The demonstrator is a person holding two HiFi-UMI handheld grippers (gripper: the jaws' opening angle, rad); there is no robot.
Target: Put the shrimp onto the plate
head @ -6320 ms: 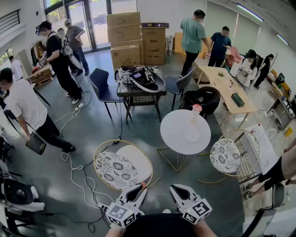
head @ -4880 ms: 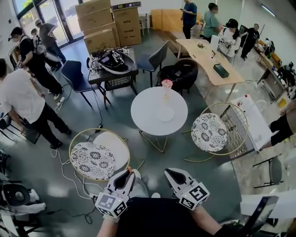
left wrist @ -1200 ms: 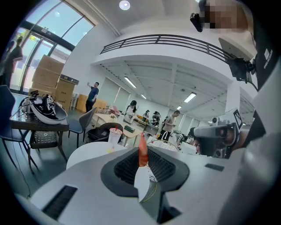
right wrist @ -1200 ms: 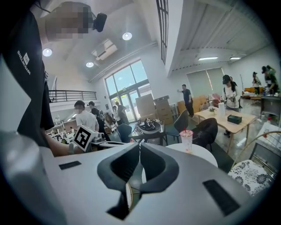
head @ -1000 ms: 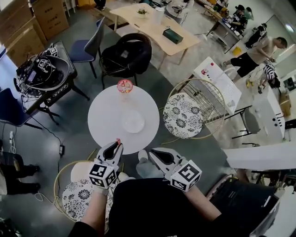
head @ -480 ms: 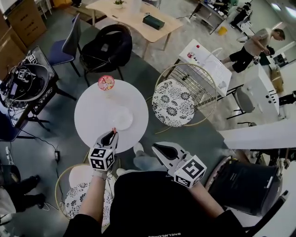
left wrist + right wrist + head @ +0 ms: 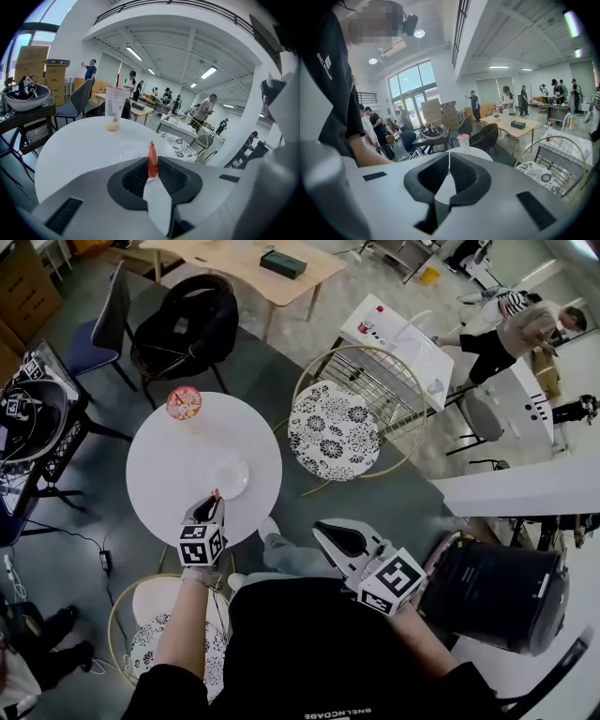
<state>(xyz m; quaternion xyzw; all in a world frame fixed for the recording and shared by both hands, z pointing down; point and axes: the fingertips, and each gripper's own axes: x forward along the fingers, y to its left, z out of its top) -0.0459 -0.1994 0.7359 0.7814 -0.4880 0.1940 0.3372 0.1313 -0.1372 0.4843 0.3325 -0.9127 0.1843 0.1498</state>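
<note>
Looking down, head view: the person is holding one claw in each hand over and beside a round white surface point(image 7: 164, 460).
Left claw, head view: the left claw point(image 7: 213, 497) is reaching over the near part of the surface, its tips lying just at the near rim of the plate point(image 7: 228, 474).
Shrimp, head view: the shrimp point(image 7: 216, 491) is showing only as a small red tip at the end of that claw.
Cup, head view: a cup point(image 7: 184, 402) is standing at the far edge of the surface, well apart from the plate.
Right claw, head view: the right claw point(image 7: 321, 530) is hanging off the surface, near the person's body.
Jaws, left gripper view: the left claw point(image 7: 152, 172) is pinching the shrimp point(image 7: 152, 161), both jaws pressing together on it, and the orange-red body is sticking upright out of them.
Plate, left gripper view: the clear plate point(image 7: 127, 153) is lying on the surface point(image 7: 70, 145) just beyond the shrimp, with the cup point(image 7: 115, 104) standing farther back.
Jaws, right gripper view: the right claw point(image 7: 449, 169) is holding nothing, its jaws meeting along a thin line.
Background, right gripper view: the cup point(image 7: 463, 142) is standing on the surface point(image 7: 477, 153) beyond the closed jaws.
</note>
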